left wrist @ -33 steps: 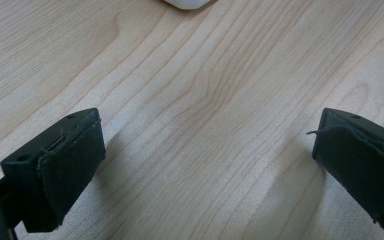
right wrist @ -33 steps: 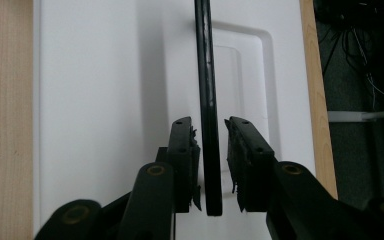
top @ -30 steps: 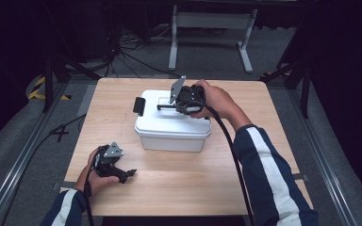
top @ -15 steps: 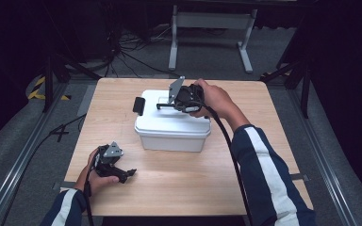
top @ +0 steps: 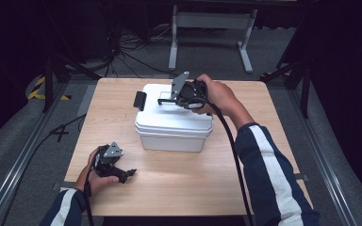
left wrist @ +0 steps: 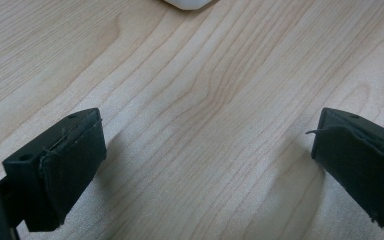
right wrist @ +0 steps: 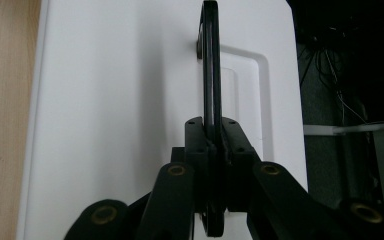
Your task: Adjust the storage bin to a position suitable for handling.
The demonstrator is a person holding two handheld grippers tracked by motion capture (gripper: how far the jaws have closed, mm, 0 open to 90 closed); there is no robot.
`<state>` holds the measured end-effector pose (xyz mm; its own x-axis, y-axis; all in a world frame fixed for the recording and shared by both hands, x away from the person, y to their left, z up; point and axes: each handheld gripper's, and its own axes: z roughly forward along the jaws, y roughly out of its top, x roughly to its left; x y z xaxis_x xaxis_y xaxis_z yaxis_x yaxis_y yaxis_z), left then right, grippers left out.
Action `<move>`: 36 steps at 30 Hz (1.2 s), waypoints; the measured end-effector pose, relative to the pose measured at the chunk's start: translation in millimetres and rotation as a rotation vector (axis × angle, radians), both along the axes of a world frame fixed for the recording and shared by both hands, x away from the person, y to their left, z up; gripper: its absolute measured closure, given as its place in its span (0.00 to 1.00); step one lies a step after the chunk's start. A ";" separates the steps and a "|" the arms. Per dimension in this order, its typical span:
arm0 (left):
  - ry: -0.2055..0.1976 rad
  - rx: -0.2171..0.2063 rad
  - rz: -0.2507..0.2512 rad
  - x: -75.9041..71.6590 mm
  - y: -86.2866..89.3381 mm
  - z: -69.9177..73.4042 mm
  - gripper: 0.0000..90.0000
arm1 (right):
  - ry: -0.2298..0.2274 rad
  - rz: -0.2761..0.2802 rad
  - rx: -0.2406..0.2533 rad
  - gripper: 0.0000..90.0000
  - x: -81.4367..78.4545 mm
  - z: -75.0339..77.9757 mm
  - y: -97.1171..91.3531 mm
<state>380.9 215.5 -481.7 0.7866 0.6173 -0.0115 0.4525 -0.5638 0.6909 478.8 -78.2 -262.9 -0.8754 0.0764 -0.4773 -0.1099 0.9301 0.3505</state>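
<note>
A white lidded box (top: 172,129) stands in the middle of the wooden table (top: 245,155). On its lid a black carrying handle (top: 166,100) stands up on edge. My right gripper (top: 175,100) is shut on that handle from the right. In the right gripper view the thin handle (right wrist: 210,65) runs straight up from between the closed jaws of my right gripper (right wrist: 210,145), over the white lid (right wrist: 110,100). My left gripper (top: 127,174) rests on the table at the front left, open. Its pads (left wrist: 75,160) stand wide apart over bare wood, with nothing between them.
A black latch (top: 140,100) sits on the box's left end. A corner of the box (left wrist: 187,4) shows at the top of the left gripper view. Beyond the table's far edge are a metal stand (top: 207,28) and floor cables (top: 132,42).
The right hand has shifted very slightly on the lid with the handle still clamped. The left gripper has stayed where it was.
</note>
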 end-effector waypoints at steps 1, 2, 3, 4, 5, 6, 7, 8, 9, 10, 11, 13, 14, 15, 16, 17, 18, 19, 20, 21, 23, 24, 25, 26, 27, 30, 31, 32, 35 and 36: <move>0.000 0.000 0.000 0.0 0.0 0.0 0.02 | -0.002 0.009 -0.003 0.94 0.5 0.7 -0.7; 0.000 0.000 0.000 0.0 0.0 0.0 0.02 | -0.001 0.001 -0.006 0.94 -0.3 1.4 -2.0; 0.000 0.000 0.000 0.0 0.0 0.0 0.02 | -0.002 -0.002 -0.005 0.94 -0.9 2.1 -3.2; 0.000 0.000 0.000 0.0 0.0 0.0 0.02 | -0.007 0.000 -0.004 0.94 -0.9 2.8 -4.5; 0.000 0.001 0.000 0.0 0.1 0.1 0.02 | -0.005 -0.004 -0.002 0.94 -1.7 3.5 -6.0; 0.001 0.000 -0.001 0.0 0.0 0.0 0.02 | -0.015 0.009 0.004 0.94 -1.2 4.7 -7.7; 0.000 0.000 0.000 0.0 0.1 0.0 0.02 | -0.006 -0.004 0.005 0.94 -2.9 5.6 -9.4; 0.000 0.000 0.000 0.0 0.0 0.0 0.02 | -0.008 -0.004 0.006 0.94 -3.6 6.6 -11.0; 0.001 0.000 0.000 0.0 0.0 0.0 0.02 | -0.016 0.006 0.007 0.94 -3.6 7.5 -12.2; -0.003 -0.006 0.002 0.0 -0.3 -0.6 0.02 | -0.012 -0.002 0.010 0.94 -5.2 8.3 -13.9; -0.003 -0.006 0.002 0.0 -0.3 -0.6 0.02 | -0.012 -0.002 0.010 0.94 -5.2 8.3 -13.9; 0.002 -0.003 -0.001 0.1 0.0 -0.3 0.02 | -0.022 0.008 0.017 0.94 -5.9 9.9 -17.4; 0.005 -0.002 -0.001 -0.1 0.0 -0.2 0.01 | -0.018 -0.005 0.018 0.94 -7.7 10.3 -19.5; 0.006 0.001 -0.006 0.3 0.2 0.2 0.01 | -0.027 0.010 0.018 0.94 -6.9 10.9 -21.0; 0.009 0.001 -0.004 0.0 0.2 0.2 0.01 | -0.025 -0.011 0.021 0.94 -9.0 11.4 -22.8; 0.005 0.001 -0.005 0.3 0.2 0.1 0.01 | -0.029 0.006 0.024 0.94 -8.7 12.3 -25.1; 0.006 0.001 -0.005 0.3 0.2 0.1 0.01 | -0.024 -0.009 0.026 0.94 -10.2 12.9 -27.0; 0.006 0.001 -0.005 0.3 0.2 0.2 0.01 | -0.028 0.007 0.029 0.94 -9.3 14.0 -29.3; 0.010 0.000 -0.004 0.0 0.2 0.2 0.01 | -0.026 -0.004 0.034 0.94 -10.5 14.3 -31.5; 0.006 0.000 -0.006 0.2 0.2 0.1 0.01 | -0.033 0.000 0.033 0.94 -10.4 15.3 -33.5; 0.007 0.000 -0.004 0.1 0.2 0.2 0.01 | -0.036 -0.013 0.041 0.94 -12.2 17.0 -38.9; 0.006 0.001 -0.005 0.2 0.2 0.2 0.01 | -0.037 -0.008 0.040 0.94 -12.4 17.7 -41.3; 0.006 0.000 -0.005 0.2 0.2 0.2 0.01 | -0.045 -0.019 0.050 0.94 -13.2 17.8 -43.5; 0.006 0.001 -0.005 0.2 0.2 0.1 0.01 | -0.041 -0.020 0.045 0.94 -13.9 18.5 -46.3; 0.006 0.001 -0.005 0.2 0.2 0.1 0.01 | -0.040 -0.013 0.040 0.94 -14.1 19.1 -49.0; 0.009 0.000 -0.003 -0.1 0.1 0.2 0.01 | -0.043 -0.027 0.046 0.94 -16.5 20.2 -57.0; 0.011 0.000 -0.002 -0.2 0.1 0.2 0.01 | -0.043 -0.031 0.050 0.94 -17.1 20.5 -59.8; 0.006 0.000 -0.005 0.2 0.1 0.1 0.01 | -0.041 -0.033 0.052 0.94 -17.7 21.1 -62.6; 0.006 0.000 -0.004 0.1 0.1 0.1 0.01 | -0.045 -0.040 0.057 0.94 -18.8 21.6 -68.8; 0.009 0.000 -0.003 -0.1 0.1 0.2 0.01 | -0.048 -0.041 0.054 0.94 -19.3 21.6 -71.5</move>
<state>380.8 215.6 -481.5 0.7883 0.6150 -0.0185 0.4572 -0.5653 0.6866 459.5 -149.7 -241.3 -0.8471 0.1384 -0.5131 -0.0901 0.9141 0.3954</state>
